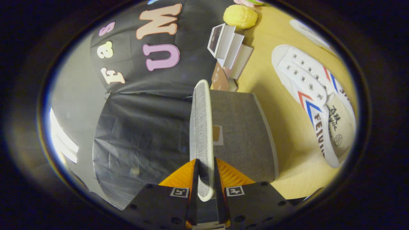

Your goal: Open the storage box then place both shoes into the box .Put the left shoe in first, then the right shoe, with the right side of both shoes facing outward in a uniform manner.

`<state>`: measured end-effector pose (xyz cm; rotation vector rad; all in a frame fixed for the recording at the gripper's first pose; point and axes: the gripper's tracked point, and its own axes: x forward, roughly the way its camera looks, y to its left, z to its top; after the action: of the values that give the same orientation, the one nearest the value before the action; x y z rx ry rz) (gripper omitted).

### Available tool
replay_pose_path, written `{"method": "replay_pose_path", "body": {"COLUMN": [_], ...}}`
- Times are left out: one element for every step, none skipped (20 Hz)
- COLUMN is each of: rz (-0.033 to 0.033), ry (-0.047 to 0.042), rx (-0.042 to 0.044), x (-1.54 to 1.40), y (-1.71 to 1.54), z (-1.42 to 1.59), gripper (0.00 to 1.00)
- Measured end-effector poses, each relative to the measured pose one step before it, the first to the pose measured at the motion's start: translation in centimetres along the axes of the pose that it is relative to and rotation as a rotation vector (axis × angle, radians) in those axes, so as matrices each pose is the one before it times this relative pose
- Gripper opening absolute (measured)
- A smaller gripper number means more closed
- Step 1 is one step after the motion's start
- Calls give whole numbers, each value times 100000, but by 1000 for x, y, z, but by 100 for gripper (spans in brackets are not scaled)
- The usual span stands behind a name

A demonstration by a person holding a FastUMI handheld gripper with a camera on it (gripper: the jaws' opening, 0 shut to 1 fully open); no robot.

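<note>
Grey fabric storage box point(243, 134) lid point(201, 127) is clamped edgewise between the tongs point(204, 179).

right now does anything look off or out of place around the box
Nothing looks damaged or spilled. The gripper is shut on the edge of the grey storage box lid, which stands raised off the storage box. A white sneaker lies on its side on the wooden table, not yet boxed.
</note>
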<state>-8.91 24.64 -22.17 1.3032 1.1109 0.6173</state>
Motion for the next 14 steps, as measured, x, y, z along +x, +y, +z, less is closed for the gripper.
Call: {"method": "replay_pose_path", "body": {"rz": [393, 2767, -1956, -917, -1555, -1056, 899, 1965, 2319, 1321, 830, 748, 746, 798], "ry": [1124, 120, -3591, 2457, 1335, 1315, 367, -160, 37, 226, 314, 467, 403, 213], "rx": [-676, -702, 596, -1485, -1959, -1457, -1299, -868, -657, -1460, -2252, -2425, -2209, -1727], "x": [-7, -31, 4000, -2009, 369, -830, -579, -696, -86, 29, 279, 237, 332, 276], "y": [119, 673, -345, 176, -26, 536, 926, 1578, 1462, 1278, 1232, 1084, 1148, 1088], "z": [-138, 360, -573, 1128, -64, -260, 57, 163, 215, 234, -10, -8, 47, -126], "gripper": [25, 22, 20, 17, 14, 11, 9, 6, 3, 3, 3, 3, 3, 3]}}
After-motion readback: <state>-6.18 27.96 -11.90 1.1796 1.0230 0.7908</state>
